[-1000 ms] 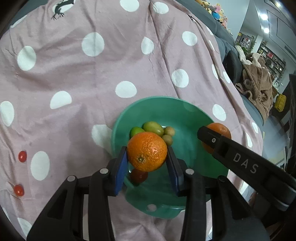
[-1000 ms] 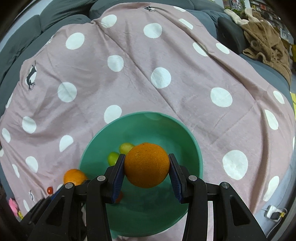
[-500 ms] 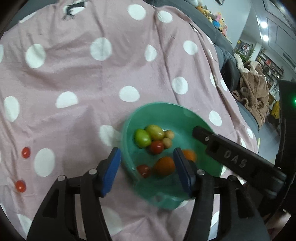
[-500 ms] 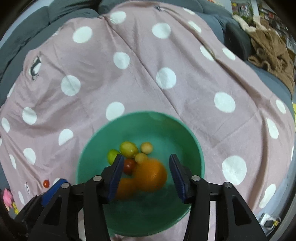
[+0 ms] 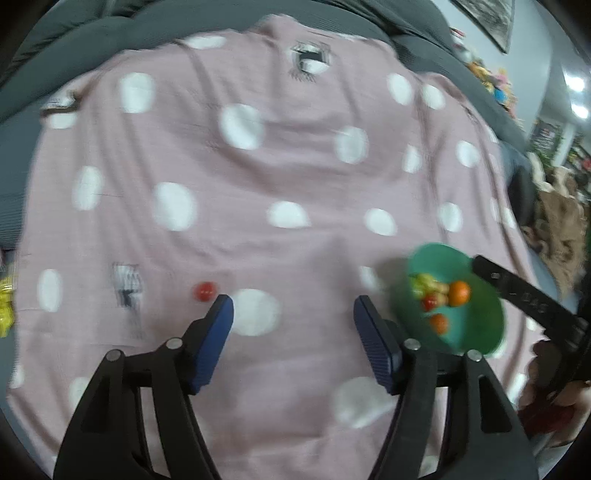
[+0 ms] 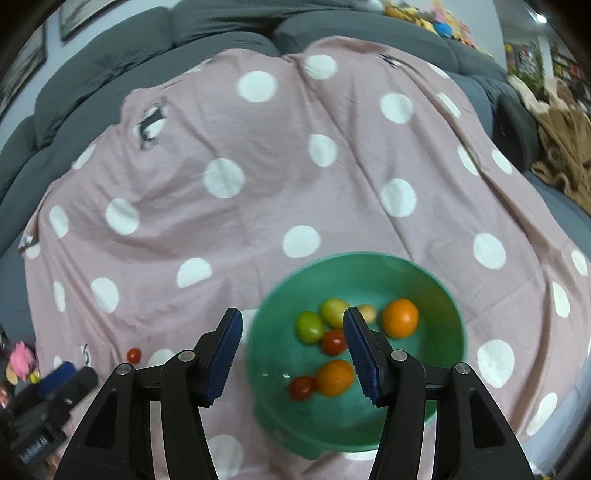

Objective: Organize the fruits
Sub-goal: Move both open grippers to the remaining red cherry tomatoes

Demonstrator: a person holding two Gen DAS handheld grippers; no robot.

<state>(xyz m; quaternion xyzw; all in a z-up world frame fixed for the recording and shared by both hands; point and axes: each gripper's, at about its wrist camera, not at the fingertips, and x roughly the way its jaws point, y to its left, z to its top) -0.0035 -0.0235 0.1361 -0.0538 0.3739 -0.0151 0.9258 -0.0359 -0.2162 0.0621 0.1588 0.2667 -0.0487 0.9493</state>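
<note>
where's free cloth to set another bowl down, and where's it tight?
Bare dotted cloth stretches from the green bowl to the sofa cushions, and left of the bowl to the loose red tomato. Tight spots: the bowl's near side, under the open right hand-held gripper, and the near-left corner beside the left hand-held gripper.

The bowl (image 6: 443,295) sits on the cloth (image 6: 258,184), ahead of the right gripper (image 6: 291,330) and mostly right of its jaws. Two oranges (image 6: 400,318) and several small fruits (image 6: 309,326) lie inside. One small tomato (image 5: 205,291) lies on the cloth just ahead-left of the left gripper (image 5: 293,314); the bowl lies right of its jaws.
</note>
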